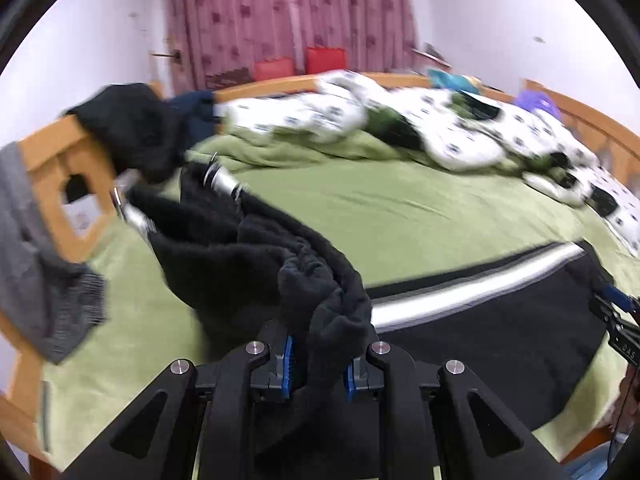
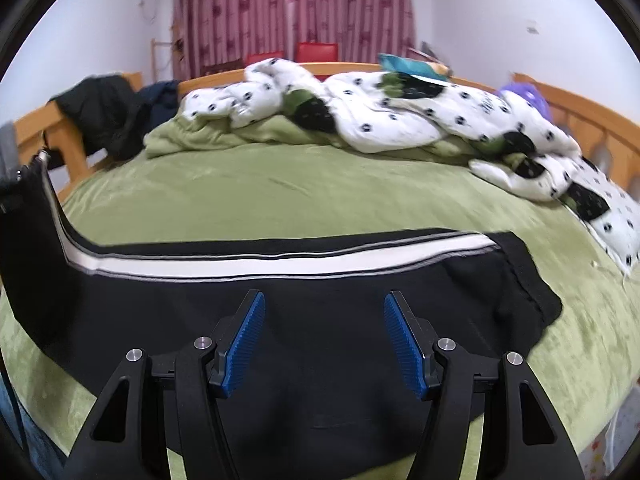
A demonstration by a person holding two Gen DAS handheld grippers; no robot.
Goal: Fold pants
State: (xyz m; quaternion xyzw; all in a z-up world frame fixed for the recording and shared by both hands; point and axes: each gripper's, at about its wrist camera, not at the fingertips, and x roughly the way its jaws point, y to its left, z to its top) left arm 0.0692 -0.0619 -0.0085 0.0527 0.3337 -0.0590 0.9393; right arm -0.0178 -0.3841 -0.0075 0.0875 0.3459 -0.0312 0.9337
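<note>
- Blue pads up close on the left gripper (image 1: 320, 364), pressed together on a thick bunch of black fabric: one end of the pants (image 1: 256, 240), held clear of the bed and blurred.
- From that pinch the cloth runs away up-left as a rumpled, twisted rope, its white side stripe (image 1: 224, 180) showing only in short flashes between the folds.
- Over to the right gripper (image 2: 324, 334): blue pads spread wide apart, nothing between them, hovering just above the flat black panel.
- That other stretch of the pants (image 2: 360, 304) lies spread on the green blanket (image 2: 320, 196), stripe running clean across, hem at the right, the left part curving up out of the picture toward the lifted end.
- Risk one, as I read it: the grip is on a wad, not a neat edge. Some layers could slide out and the lifted end would drop in a heap.
- Risk two: nothing pins the flat part. With the right jaws open and off the cloth, a strong pull from the left could drag the whole leg across the blanket and spoil the layout.
- Risk three: the twist. Laid down as it hangs, the stripe would land crooked and the fold would not match edge to edge.
- Further out, a dark garment (image 1: 132, 128) draped over the wooden bed frame (image 1: 52, 144) sits near the raised cloth; a snag there looks possible.
- The rumpled spotted quilt (image 2: 400, 120) at the far side crowds the landing room.
</note>
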